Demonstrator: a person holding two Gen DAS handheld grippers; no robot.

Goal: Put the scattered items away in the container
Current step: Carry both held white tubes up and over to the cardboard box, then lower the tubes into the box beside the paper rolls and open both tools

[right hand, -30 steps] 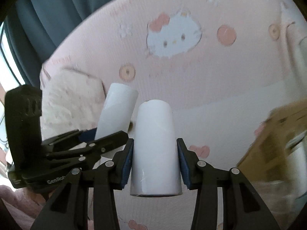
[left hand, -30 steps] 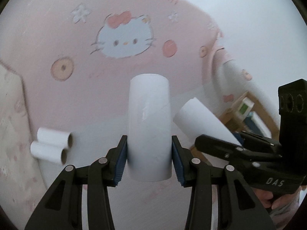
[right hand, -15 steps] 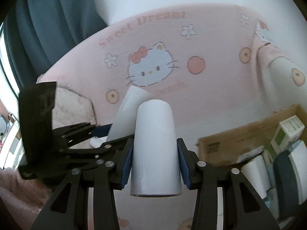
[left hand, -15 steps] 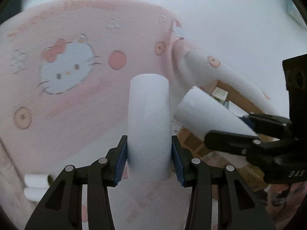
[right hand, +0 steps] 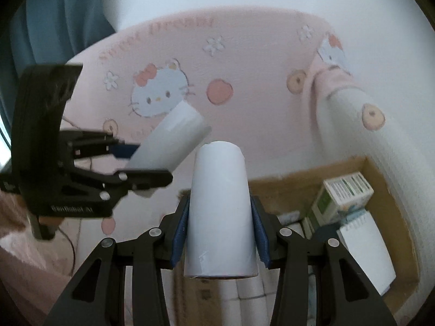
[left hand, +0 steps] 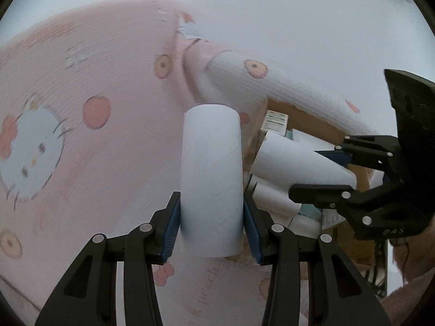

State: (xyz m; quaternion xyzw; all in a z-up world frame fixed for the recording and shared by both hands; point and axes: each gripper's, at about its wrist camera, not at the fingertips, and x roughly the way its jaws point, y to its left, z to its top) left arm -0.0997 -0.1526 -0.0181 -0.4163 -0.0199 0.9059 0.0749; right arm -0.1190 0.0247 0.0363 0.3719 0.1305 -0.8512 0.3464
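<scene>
My left gripper (left hand: 211, 217) is shut on a white paper roll (left hand: 212, 168) that stands upright between its blue pads. My right gripper (right hand: 220, 217) is shut on a second white roll (right hand: 220, 203) of the same kind. Each gripper shows in the other's view: the right gripper (left hand: 304, 171) with its roll (left hand: 288, 157) at the right, the left gripper (right hand: 152, 163) with its roll (right hand: 174, 138) at the left. An open cardboard box (right hand: 386, 190) lies below and right of the right gripper. In the left wrist view the box (left hand: 307, 119) is behind both rolls.
A pink cartoon-cat blanket (right hand: 244, 62) covers the bed behind the box. Inside the box are a green-and-white carton (right hand: 342, 195), a white pad (right hand: 364, 247) and several white rolls (left hand: 274, 198). A blue curtain (right hand: 54, 13) hangs at the upper left.
Both grippers have swung right and risen, each keeping its roll. The cardboard box has come into both views. The two loose rolls on the bed have left the left wrist view.
</scene>
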